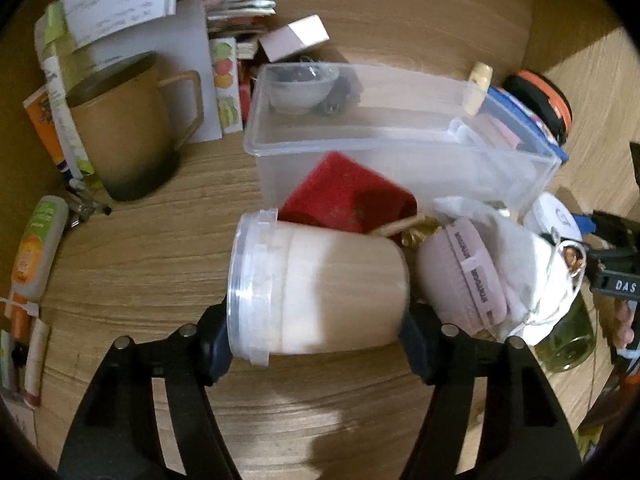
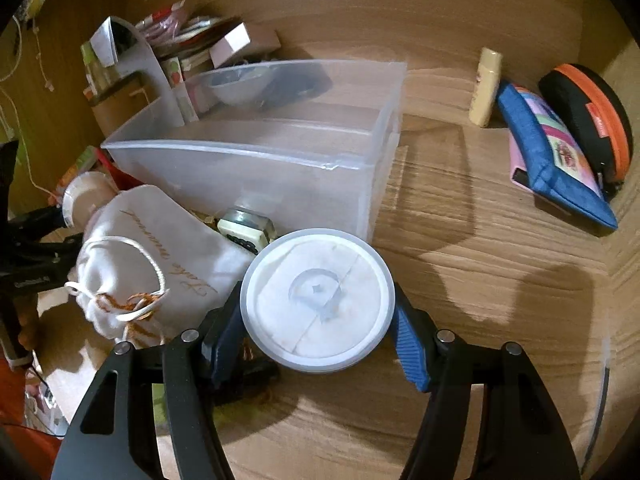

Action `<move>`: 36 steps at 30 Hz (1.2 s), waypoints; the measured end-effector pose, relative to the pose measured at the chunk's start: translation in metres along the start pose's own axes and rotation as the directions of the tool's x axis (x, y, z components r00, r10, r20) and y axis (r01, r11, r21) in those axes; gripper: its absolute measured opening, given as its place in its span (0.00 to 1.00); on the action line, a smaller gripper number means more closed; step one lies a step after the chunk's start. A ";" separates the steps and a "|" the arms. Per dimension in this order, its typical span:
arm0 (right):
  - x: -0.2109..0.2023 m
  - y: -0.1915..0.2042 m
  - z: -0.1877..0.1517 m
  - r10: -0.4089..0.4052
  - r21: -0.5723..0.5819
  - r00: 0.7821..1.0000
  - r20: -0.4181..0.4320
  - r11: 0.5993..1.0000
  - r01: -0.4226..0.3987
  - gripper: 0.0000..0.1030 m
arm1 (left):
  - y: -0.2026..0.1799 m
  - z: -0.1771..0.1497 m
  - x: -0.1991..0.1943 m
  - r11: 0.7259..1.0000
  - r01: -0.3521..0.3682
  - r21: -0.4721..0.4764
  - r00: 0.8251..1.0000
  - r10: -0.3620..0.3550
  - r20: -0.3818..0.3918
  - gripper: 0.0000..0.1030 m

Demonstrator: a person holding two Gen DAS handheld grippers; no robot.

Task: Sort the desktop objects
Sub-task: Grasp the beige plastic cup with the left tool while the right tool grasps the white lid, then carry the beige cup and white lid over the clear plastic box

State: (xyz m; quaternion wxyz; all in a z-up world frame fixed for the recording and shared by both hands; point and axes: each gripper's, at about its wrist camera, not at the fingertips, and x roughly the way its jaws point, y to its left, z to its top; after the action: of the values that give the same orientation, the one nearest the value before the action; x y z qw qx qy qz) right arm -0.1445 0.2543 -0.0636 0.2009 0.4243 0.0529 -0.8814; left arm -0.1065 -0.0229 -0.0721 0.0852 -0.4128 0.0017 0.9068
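Wood-grain tabletop (image 2: 480, 208), cluttered. Left tool (image 1: 318, 332) pinching cream jar (image 1: 332, 288), lying on its side, clear lid (image 1: 250, 284) and base against the pads. Right tool (image 2: 318, 332) clamped on round white container (image 2: 318, 300), upright, viewed from above, just before clear storage bin (image 2: 280, 160). White drawstring pouch (image 2: 160, 264) touching the container's left. Blue pouch (image 2: 556, 160) and orange-rimmed case (image 2: 592, 120) well apart, at right.
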 end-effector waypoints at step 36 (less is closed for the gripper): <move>-0.133 0.019 0.010 -0.005 -0.015 0.957 0.292 1.000 0.010 0.61 | 0.000 0.026 -0.124 0.998 -0.023 -0.053 0.958 0.037 0.286 0.64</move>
State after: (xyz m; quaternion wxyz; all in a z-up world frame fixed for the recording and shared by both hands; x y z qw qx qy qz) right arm -0.0704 0.2756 0.0464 0.2064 0.2879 0.0316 -0.9346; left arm -0.0462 -0.0395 0.0383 0.0607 -0.2790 -0.0264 0.9580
